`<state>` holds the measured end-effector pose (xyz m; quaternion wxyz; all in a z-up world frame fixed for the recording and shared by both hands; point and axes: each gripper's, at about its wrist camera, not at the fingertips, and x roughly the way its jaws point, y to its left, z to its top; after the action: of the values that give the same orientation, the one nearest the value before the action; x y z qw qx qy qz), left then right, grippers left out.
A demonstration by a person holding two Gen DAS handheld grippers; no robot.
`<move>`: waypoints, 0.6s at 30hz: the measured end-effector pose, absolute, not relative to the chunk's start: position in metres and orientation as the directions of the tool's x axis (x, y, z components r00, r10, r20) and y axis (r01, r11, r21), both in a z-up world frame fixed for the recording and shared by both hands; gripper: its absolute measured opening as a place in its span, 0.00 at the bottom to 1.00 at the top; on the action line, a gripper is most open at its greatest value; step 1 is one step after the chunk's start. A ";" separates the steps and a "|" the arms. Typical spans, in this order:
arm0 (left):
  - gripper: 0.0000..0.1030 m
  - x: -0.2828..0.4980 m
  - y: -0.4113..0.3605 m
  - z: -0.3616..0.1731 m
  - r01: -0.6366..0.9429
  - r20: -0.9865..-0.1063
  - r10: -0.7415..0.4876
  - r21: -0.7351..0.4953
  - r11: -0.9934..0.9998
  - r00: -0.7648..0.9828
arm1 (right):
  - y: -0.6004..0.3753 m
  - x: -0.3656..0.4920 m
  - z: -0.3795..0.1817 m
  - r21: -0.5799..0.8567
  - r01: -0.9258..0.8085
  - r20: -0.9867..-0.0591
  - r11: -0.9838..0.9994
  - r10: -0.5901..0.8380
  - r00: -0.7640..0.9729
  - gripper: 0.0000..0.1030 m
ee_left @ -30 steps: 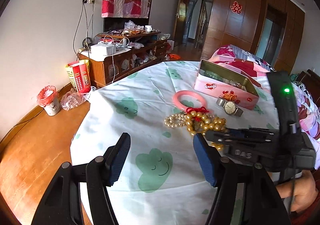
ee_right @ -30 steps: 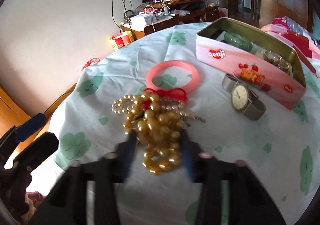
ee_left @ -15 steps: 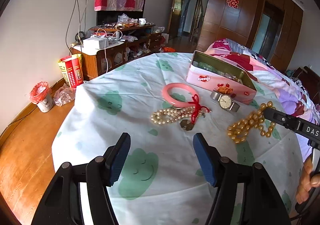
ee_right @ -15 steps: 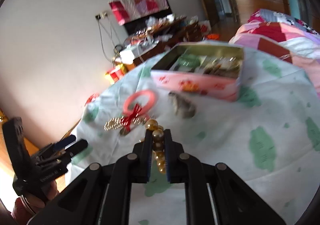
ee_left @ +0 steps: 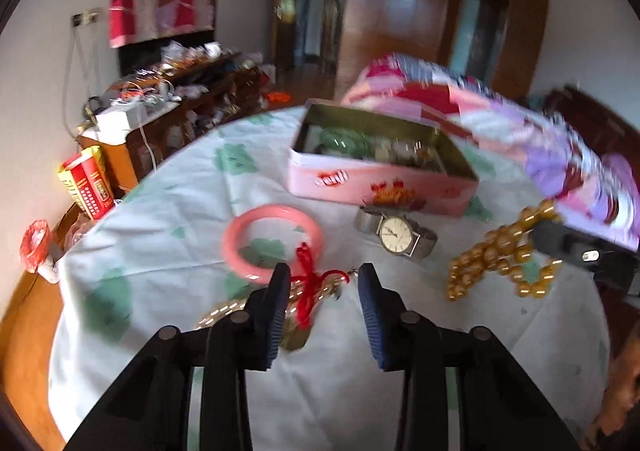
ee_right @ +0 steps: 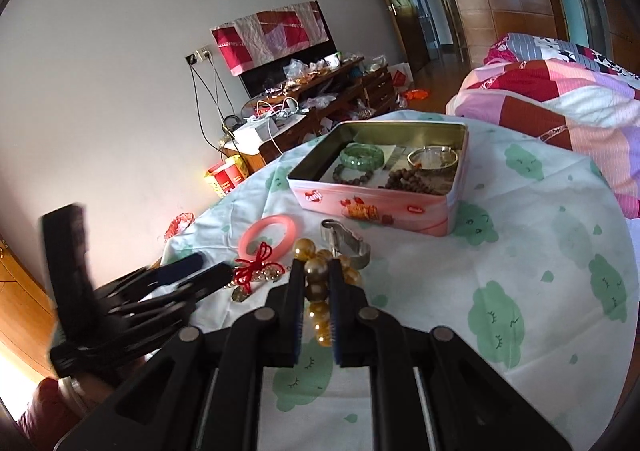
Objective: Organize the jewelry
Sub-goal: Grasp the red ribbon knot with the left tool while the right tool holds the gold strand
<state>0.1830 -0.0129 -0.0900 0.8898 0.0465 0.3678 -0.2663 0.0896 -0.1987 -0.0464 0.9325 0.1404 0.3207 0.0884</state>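
While the right tool (ee_right: 315, 293) stays clenched on the gold bead string (ee_right: 318, 291), the beads hang limp above the surface (ee_right: 500, 251).
Loose, smooth and slippery: pinch across several beads. Left tool (ee_left: 324, 311) closing, nothing gripped, over the red-tied pearl strand (ee_left: 312, 287); tin (ee_right: 380, 207) beyond.

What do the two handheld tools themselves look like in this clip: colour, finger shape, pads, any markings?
Both are matte black plastic. The left tool has two angular fingers with round pivot pins and ribbed dark blue pads. The right tool has the same build, its blue pads showing only as thin edges. Seen from the left wrist view, the right tool's body bears a small white mark, too blurred to read. No sleeves or cables show.
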 end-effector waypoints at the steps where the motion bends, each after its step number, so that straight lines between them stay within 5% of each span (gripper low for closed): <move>1: 0.35 0.187 -0.016 -0.093 0.515 -0.697 -0.441 -0.119 0.849 0.565 | -0.201 0.089 -0.046 0.323 -0.073 -0.571 0.944 0.256 0.780 0.13; 4: 0.35 0.199 -0.024 -0.101 0.505 -0.741 -0.405 -0.105 0.857 0.535 | -0.205 0.090 -0.045 0.333 -0.070 -0.571 0.940 0.260 0.779 0.13; 6: 0.10 0.203 -0.023 -0.105 0.497 -0.756 -0.399 -0.113 0.861 0.519 | -0.207 0.091 -0.046 0.342 -0.070 -0.570 0.937 0.266 0.777 0.13; 7: 0.07 0.205 -0.021 -0.107 0.495 -0.762 -0.408 -0.134 0.859 0.503 | -0.207 0.091 -0.046 0.343 -0.070 -0.570 0.937 0.266 0.777 0.13; 18: 0.06 0.175 0.011 -0.071 0.487 -0.610 -0.517 -0.234 0.841 0.600 | -0.217 0.088 -0.043 0.382 -0.060 -0.545 0.922 0.278 0.791 0.13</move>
<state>0.1746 0.0108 -0.0709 0.8943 -0.0216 0.3477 -0.2809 0.0877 -0.2168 -0.0425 0.9300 0.1754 0.3100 0.0907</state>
